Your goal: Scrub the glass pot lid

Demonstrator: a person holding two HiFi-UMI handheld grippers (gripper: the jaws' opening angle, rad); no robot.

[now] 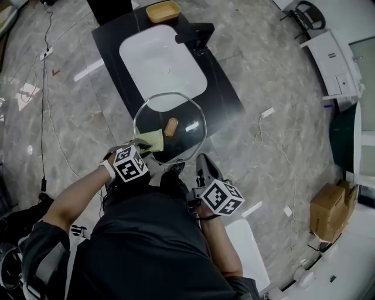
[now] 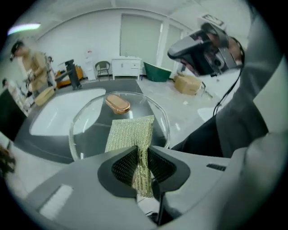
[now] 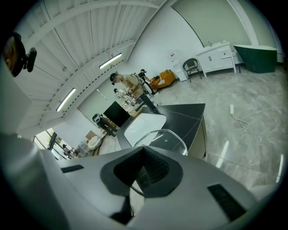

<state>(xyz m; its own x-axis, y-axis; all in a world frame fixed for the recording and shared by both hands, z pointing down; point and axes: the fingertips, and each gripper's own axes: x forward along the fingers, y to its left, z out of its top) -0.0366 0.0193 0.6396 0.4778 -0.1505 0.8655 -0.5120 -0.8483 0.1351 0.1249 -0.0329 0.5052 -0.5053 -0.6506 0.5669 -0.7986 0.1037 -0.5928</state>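
Observation:
The round glass pot lid (image 1: 188, 114) with a copper knob (image 1: 171, 126) is held tilted over the near end of the black counter. A yellow-green scrub cloth (image 1: 151, 140) lies against the lid's near left part, beside the knob. My left gripper (image 1: 142, 151) is shut on that cloth (image 2: 130, 132), which runs from between the pads out onto the glass (image 2: 87, 123). My right gripper (image 1: 198, 159) grips the lid's near rim. In the right gripper view the pads (image 3: 155, 164) are closed on the glass edge (image 3: 168, 134).
A white sink basin (image 1: 161, 64) is set in the black counter (image 1: 225, 94), with a black faucet (image 1: 196, 35) and a yellow tray (image 1: 163, 10) behind it. Cables (image 1: 266, 132) trail on the marble floor. A cardboard box (image 1: 331, 211) stands at right. A person (image 2: 33, 67) stands far off.

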